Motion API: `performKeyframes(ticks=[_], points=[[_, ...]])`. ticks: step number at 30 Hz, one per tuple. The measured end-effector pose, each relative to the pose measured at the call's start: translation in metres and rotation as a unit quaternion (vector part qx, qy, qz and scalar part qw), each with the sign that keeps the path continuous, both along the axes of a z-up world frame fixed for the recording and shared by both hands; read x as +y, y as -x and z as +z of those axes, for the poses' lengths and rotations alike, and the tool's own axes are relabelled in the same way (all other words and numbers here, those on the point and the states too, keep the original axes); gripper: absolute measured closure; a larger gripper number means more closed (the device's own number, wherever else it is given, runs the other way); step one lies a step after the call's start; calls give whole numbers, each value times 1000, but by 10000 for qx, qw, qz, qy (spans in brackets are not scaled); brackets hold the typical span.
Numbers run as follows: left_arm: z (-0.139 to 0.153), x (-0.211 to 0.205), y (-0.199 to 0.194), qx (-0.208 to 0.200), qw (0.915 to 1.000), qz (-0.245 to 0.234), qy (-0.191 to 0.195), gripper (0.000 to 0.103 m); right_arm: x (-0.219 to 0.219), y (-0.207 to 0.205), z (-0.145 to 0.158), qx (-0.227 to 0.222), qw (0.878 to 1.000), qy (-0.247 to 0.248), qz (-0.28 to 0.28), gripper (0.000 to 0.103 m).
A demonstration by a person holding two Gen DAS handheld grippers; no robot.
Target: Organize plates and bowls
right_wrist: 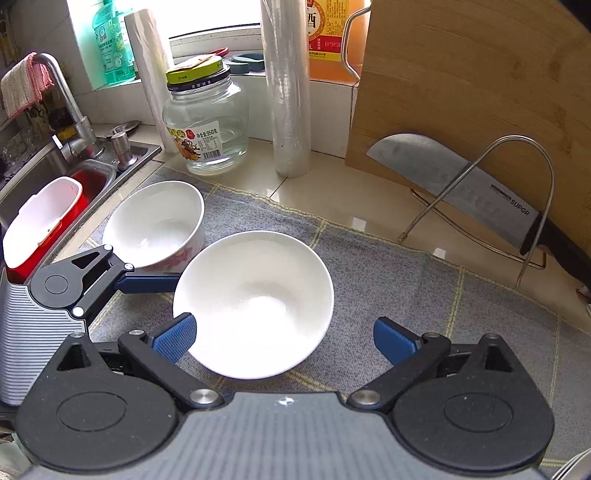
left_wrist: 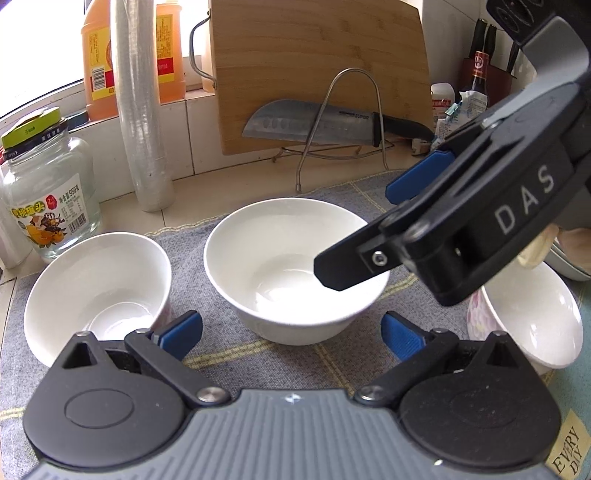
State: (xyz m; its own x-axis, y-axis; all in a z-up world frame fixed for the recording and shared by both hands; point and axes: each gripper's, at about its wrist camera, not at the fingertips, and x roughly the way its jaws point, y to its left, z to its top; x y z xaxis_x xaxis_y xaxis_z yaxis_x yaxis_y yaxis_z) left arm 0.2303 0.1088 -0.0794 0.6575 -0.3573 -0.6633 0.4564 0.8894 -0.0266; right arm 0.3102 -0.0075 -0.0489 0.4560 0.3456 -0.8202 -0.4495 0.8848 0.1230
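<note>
A beige countertop (right_wrist: pixel 325 192) is backed by a white tiled wall (left_wrist: pixel 207 133). Daylight is admitted through a window (right_wrist: pixel 207 18) above the sill. A steel sink (right_wrist: pixel 44 173) with a faucet (right_wrist: pixel 62 92) is set at the countertop's left edge. A grey checked mat (right_wrist: pixel 406 288) is spread over the countertop.

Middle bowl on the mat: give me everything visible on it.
The middle bowl is plain white, glossy, ceramic-looking, with a wide flared rim and a narrower base. It is empty and sits upright on the grey checked mat, apart from the floral bowl on its left side. The left gripper is open in front of it. The right gripper is open too, one finger hanging over the rim; whether it touches cannot be told. No chips or marks show.
</note>
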Motion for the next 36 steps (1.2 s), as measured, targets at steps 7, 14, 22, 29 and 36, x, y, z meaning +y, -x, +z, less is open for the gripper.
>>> performKeyframes(ticks=[7,14,22,29,36], points=[[0,-1,-1,-52,10000,47,28,1,7,-15,-7,136,9995,-108,267,6],[-1,-3,-3,-103,9999,62,15,1,9,-27,-16,248,9990,-160,346,12],[-1,-3,-4,-158,9997,160,48,6,10,-35,-17,274,9985,-256,401,13],[0,-6,-2,-264,9996,38,23,14,11,-37,-17,331,9978,-345,464,16],[0,-6,-3,-287,9996,-8,19,14,12,-39,-17,360,9974,-395,476,17]])
